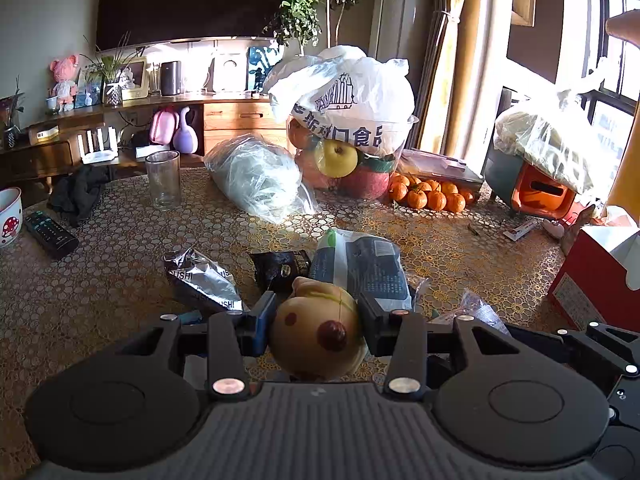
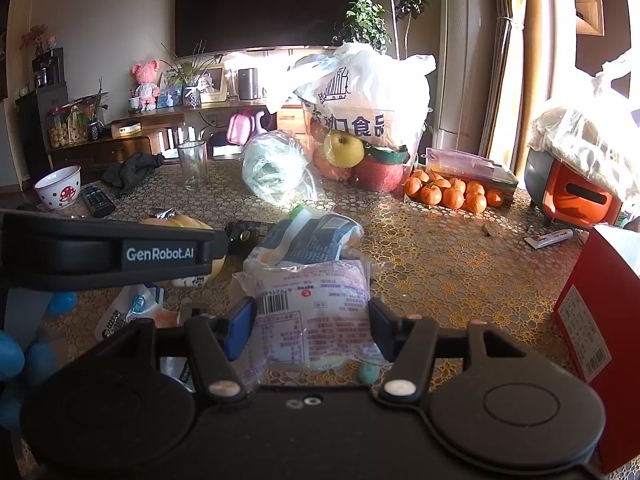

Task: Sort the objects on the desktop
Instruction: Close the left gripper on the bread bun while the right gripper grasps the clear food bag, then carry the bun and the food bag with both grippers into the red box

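In the left wrist view my left gripper (image 1: pixel 316 326) is shut on a round tan toy (image 1: pixel 318 336) with red spots, held just above the patterned table (image 1: pixel 460 248). Ahead of it lie a silver snack bag (image 1: pixel 204 280), a small black packet (image 1: pixel 280 266) and a blue-grey packet (image 1: pixel 366 266). In the right wrist view my right gripper (image 2: pixel 310 326) is shut on a clear pink-printed food packet (image 2: pixel 312 308). The left gripper's body (image 2: pixel 112 252) crosses that view at the left, with the tan toy (image 2: pixel 180 224) showing behind it.
A glass (image 1: pixel 163 178), remote (image 1: pixel 50 234) and mushroom bowl (image 1: pixel 9 216) stand at the left. A clear bag (image 1: pixel 256 178), a fruit bowl under a white bag (image 1: pixel 348 120), tangerines (image 1: pixel 430 194) and an orange-grey appliance (image 1: pixel 536 184) line the back. A red box (image 1: pixel 596 276) stands at the right.
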The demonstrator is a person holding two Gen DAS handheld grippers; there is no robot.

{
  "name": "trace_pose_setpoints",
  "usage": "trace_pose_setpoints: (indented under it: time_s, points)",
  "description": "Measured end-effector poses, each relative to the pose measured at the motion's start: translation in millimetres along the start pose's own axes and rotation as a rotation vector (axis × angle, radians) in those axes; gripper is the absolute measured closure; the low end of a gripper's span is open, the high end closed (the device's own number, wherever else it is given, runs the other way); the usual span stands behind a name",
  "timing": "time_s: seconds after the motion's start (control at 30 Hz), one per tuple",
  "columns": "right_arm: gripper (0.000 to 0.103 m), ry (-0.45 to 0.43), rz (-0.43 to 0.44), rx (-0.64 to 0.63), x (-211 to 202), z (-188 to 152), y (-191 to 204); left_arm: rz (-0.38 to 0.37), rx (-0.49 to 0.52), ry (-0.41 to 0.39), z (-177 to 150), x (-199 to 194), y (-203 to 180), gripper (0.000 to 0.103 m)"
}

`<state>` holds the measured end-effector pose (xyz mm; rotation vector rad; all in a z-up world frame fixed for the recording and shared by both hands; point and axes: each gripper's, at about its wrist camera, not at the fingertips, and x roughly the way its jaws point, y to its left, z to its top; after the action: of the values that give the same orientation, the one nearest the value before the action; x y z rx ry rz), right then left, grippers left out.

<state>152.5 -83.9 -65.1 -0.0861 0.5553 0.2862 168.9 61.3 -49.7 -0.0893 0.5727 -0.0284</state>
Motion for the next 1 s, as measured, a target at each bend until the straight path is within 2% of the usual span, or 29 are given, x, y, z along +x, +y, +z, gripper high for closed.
trace_pose_setpoints:
  time_s: [0.33,1.0]
  points:
    - [0.043,-0.027,-0.015,0.015,-34.8,2.7,-13.4,-0.025,0.013,-0.021,2.6,-33.8,-22.5,0.06]
    - [0.043,-0.127,-0.099,0.131,-128.9,2.8,-77.9,-0.094,0.069,-0.085,8.0,-100.2,-95.1,0.06]
